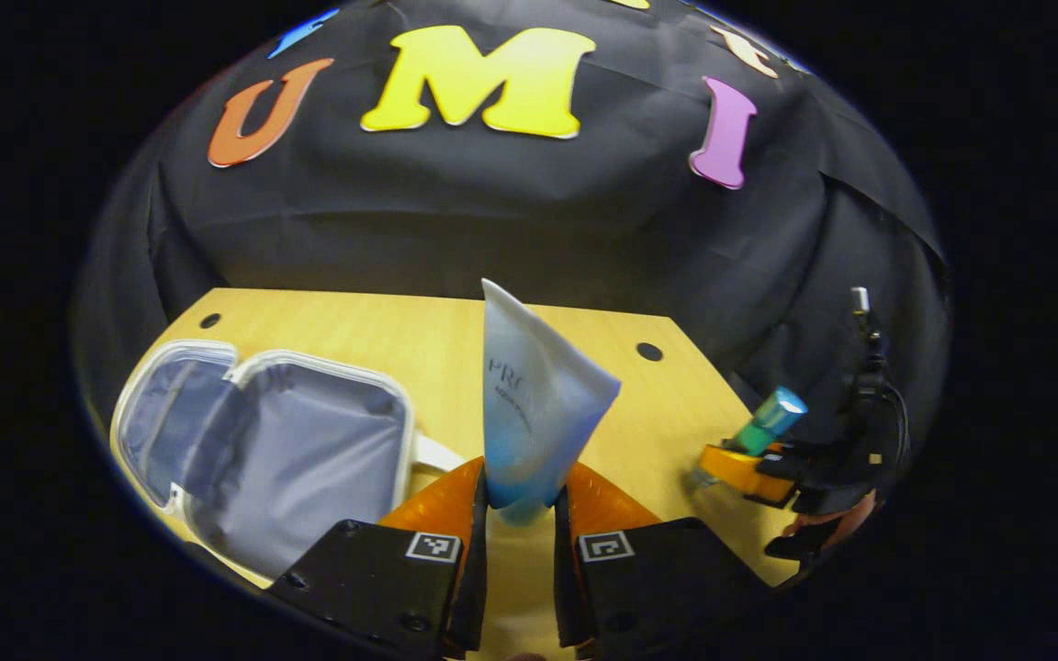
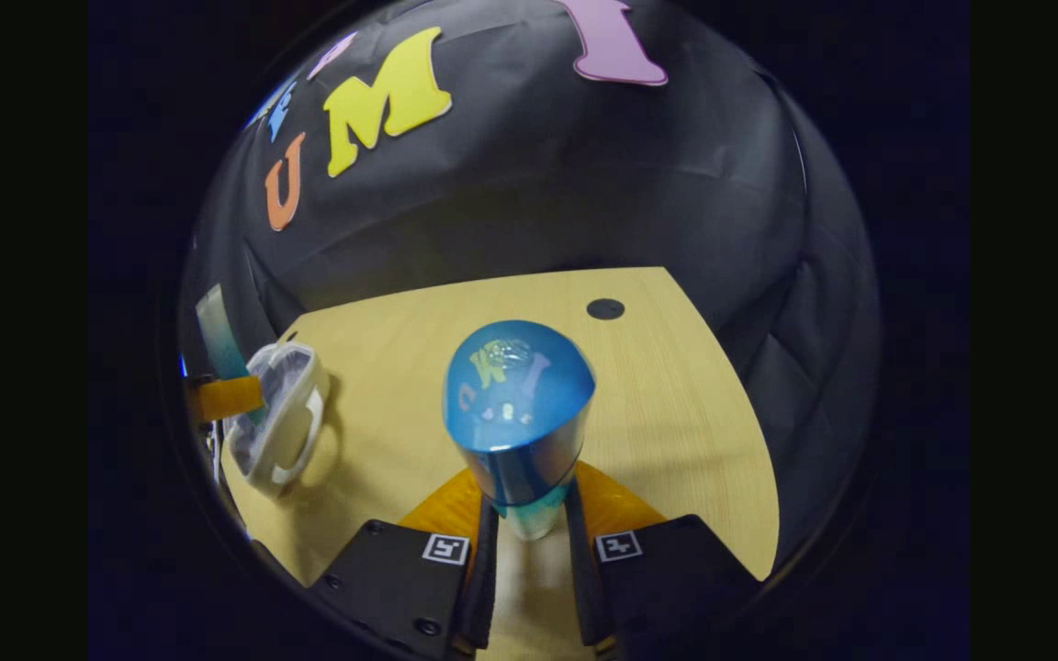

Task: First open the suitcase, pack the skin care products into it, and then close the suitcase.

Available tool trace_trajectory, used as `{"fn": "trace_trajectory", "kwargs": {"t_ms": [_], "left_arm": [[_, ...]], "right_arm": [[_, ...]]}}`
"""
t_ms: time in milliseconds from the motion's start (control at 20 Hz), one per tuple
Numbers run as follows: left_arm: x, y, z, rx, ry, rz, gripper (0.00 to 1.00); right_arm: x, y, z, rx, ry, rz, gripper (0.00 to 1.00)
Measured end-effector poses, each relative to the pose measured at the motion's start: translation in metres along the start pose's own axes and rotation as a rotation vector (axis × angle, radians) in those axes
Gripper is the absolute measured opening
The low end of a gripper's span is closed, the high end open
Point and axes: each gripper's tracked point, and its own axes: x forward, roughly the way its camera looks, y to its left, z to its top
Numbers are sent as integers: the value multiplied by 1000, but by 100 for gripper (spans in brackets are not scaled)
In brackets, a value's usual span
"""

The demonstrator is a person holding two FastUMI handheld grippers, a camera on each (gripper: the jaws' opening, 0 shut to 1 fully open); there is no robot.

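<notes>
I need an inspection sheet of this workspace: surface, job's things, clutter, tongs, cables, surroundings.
Surface: wooden table, round holes in it.
Job's things: suitcase lies open on the table; tube and bottle are held in the air.
Clutter: nothing seen.
Tongs: left tongs shut on the tube; right tongs shut on the bottle.
Cables: black cable on the right tongs.
Surroundings: black cloth wall.

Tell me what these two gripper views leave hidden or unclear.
- Left gripper view: the tube's lower end, hidden between the left gripper's fingers.
- Left gripper view: the open suitcase's near corner, cut off by the image edge.
- Right gripper view: the bottle's base, hidden by the right gripper's fingers.
</notes>
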Motion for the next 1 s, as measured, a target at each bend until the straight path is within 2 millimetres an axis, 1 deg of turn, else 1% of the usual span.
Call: {"fn": "trace_trajectory", "kwargs": {"t_ms": [50,100,150,200,300,350,400,450,500,550,600,650,750,800,900,950,1000], "left_arm": [[-8,27,0,6,4,66,33],[-14,50,-4,10,15,125,33],[-18,79,-8,24,37,206,33],[-24,112,-18,48,72,299,33],[-31,167,-35,89,172,478,33],[-34,189,-44,106,222,553,33],[-34,205,-53,105,264,594,33],[-32,215,-61,98,302,618,33],[-33,210,-60,108,338,634,33],[-31,211,-63,114,375,649,33],[-28,211,-73,119,416,661,33],[-25,212,-76,136,454,671,33],[-27,220,-85,178,558,726,33],[-27,223,-91,184,609,756,32],[-26,224,-109,141,702,787,33],[-26,224,-105,141,710,808,33],[-24,229,-108,130,729,824,34]], "right_arm": [[-12,9,2,2,4,23,33],[-23,17,2,9,12,46,33],[-32,25,3,22,17,62,33],[-40,32,2,34,24,72,33],[-55,48,-2,47,38,82,33],[-58,54,-4,42,49,83,33],[-61,63,-8,34,59,91,33],[-65,70,-9,24,66,104,33],[-68,78,-9,14,70,114,33],[-71,83,-9,11,73,119,33],[-73,86,-8,14,75,120,33],[-76,89,-6,23,76,119,33],[-79,96,-1,49,68,128,33],[-80,97,2,51,62,131,33],[-84,98,10,46,42,134,33],[-87,97,15,49,33,135,33],[-89,97,17,54,26,136,33]]}}
